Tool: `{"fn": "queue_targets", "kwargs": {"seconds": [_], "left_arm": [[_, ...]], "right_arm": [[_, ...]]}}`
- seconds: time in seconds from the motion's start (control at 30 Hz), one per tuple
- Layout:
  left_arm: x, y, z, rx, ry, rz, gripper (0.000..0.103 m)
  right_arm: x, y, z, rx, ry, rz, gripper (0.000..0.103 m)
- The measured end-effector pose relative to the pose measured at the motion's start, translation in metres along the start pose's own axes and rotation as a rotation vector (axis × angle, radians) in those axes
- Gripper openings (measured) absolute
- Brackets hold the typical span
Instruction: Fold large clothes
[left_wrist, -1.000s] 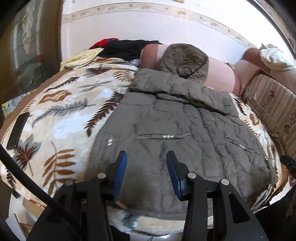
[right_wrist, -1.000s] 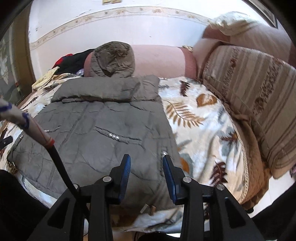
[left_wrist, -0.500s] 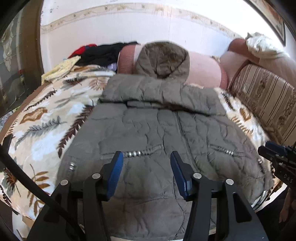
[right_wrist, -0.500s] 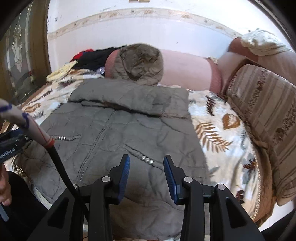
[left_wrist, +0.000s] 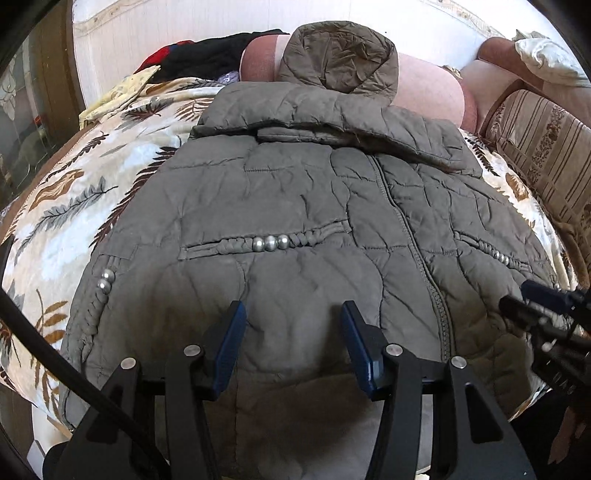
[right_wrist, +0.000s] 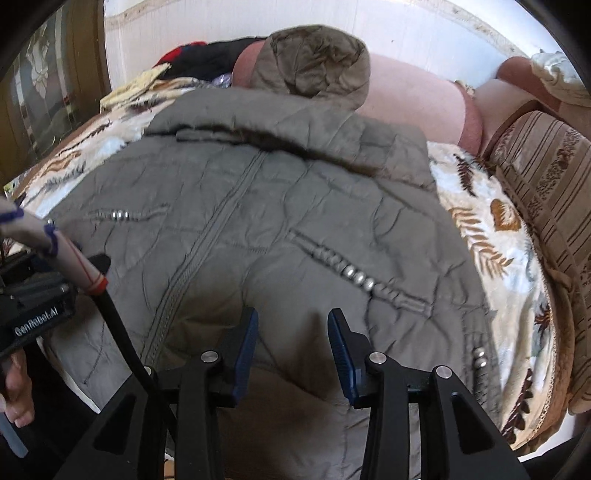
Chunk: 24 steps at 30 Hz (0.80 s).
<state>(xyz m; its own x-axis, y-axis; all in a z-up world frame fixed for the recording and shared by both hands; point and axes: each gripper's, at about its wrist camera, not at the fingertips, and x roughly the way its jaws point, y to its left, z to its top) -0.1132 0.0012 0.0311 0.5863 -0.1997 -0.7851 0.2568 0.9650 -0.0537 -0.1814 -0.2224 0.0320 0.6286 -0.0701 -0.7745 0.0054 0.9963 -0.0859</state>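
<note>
Leaf-print bedspread (left_wrist: 66, 206): olive quilted jacket (left_wrist: 295, 206) laid flat, zipped, sleeves tucked across top, hood against bolster. Body fold not started. Left gripper (left_wrist: 293, 325) and right gripper (right_wrist: 291, 332) held agape above hem, nothing gripped.

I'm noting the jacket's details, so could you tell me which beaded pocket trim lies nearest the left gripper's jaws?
The horizontal pocket trim with three silver beads, straight ahead of the left gripper; the two others sit at the jacket's outer sides.
</note>
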Motion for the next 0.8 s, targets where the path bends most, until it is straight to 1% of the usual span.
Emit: {"fn": "queue_targets", "kwargs": {"seconds": [0.17, 0.27, 0.33, 0.37, 0.5, 0.53, 0.57, 0.6, 0.67, 0.73, 0.77, 0.8], "left_arm": [[-0.007, -0.007, 0.014, 0.011, -0.037, -0.013, 0.052], [-0.013, -0.011, 0.034, 0.011, -0.075, -0.019, 0.055], [-0.018, -0.01, 0.054, -0.01, -0.112, -0.021, 0.059], [-0.019, -0.01, 0.066, -0.024, -0.131, -0.015, 0.06], [-0.018, -0.008, 0.111, -0.081, -0.178, -0.029, 0.06], [-0.015, -0.009, 0.123, -0.088, -0.194, -0.032, 0.063], [-0.011, -0.009, 0.132, -0.09, -0.21, -0.031, 0.067], [-0.005, -0.008, 0.143, -0.095, -0.222, -0.024, 0.068], [0.009, -0.004, 0.155, -0.103, -0.232, -0.033, 0.069], [0.033, 0.004, 0.158, -0.105, -0.238, -0.033, 0.069], [0.044, 0.009, 0.157, -0.109, -0.227, -0.023, 0.069], [0.056, 0.013, 0.157, -0.108, -0.201, -0.008, 0.069]], "right_arm": [[-0.004, -0.003, 0.007, 0.005, 0.004, 0.026, 0.043], [-0.016, -0.012, 0.022, 0.025, -0.009, 0.063, 0.043], [-0.031, -0.023, 0.039, 0.046, -0.032, 0.089, 0.043], [-0.037, -0.027, 0.047, 0.058, -0.042, 0.101, 0.043], [-0.07, -0.048, 0.087, 0.09, -0.088, 0.124, 0.044], [-0.078, -0.051, 0.098, 0.093, -0.095, 0.125, 0.045], [-0.086, -0.054, 0.111, 0.094, -0.105, 0.124, 0.047], [-0.093, -0.056, 0.124, 0.096, -0.114, 0.122, 0.049], [-0.103, -0.058, 0.15, 0.097, -0.126, 0.119, 0.049], [-0.109, -0.059, 0.177, 0.093, -0.138, 0.115, 0.049], [-0.11, -0.059, 0.195, 0.09, -0.14, 0.113, 0.05], [-0.108, -0.06, 0.211, 0.086, -0.137, 0.114, 0.05]]}}
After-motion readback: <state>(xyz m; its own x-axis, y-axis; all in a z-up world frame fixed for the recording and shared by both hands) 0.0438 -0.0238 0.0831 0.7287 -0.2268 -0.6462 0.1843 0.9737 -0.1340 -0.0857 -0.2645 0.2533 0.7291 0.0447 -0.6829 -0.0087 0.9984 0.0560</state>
